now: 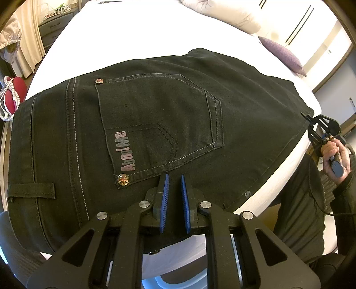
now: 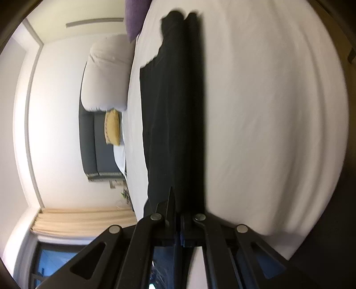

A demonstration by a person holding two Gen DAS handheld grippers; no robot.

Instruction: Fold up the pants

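Note:
Black jeans point(image 1: 155, 115) lie flat on a white bed point(image 1: 124, 33), back pocket with an "AboutMe" label facing up, folded lengthwise. My left gripper point(image 1: 174, 177) hovers over the waist end just below the pocket, its blue pads point(image 1: 164, 200) slightly apart and holding nothing. My right gripper point(image 1: 311, 119) shows at the far right, at the jeans' other end by the bed edge. In the right wrist view the jeans point(image 2: 173, 111) stretch away as a long dark strip, and the right gripper point(image 2: 178, 200) is shut on their near edge.
Pillows point(image 1: 224, 13) and a purple cushion point(image 1: 282, 53) lie at the head of the bed. A dresser point(image 1: 53, 29), curtain and red object point(image 1: 15, 91) stand to the left. The right wrist view shows a grey sofa point(image 2: 98, 142) with a yellow cushion.

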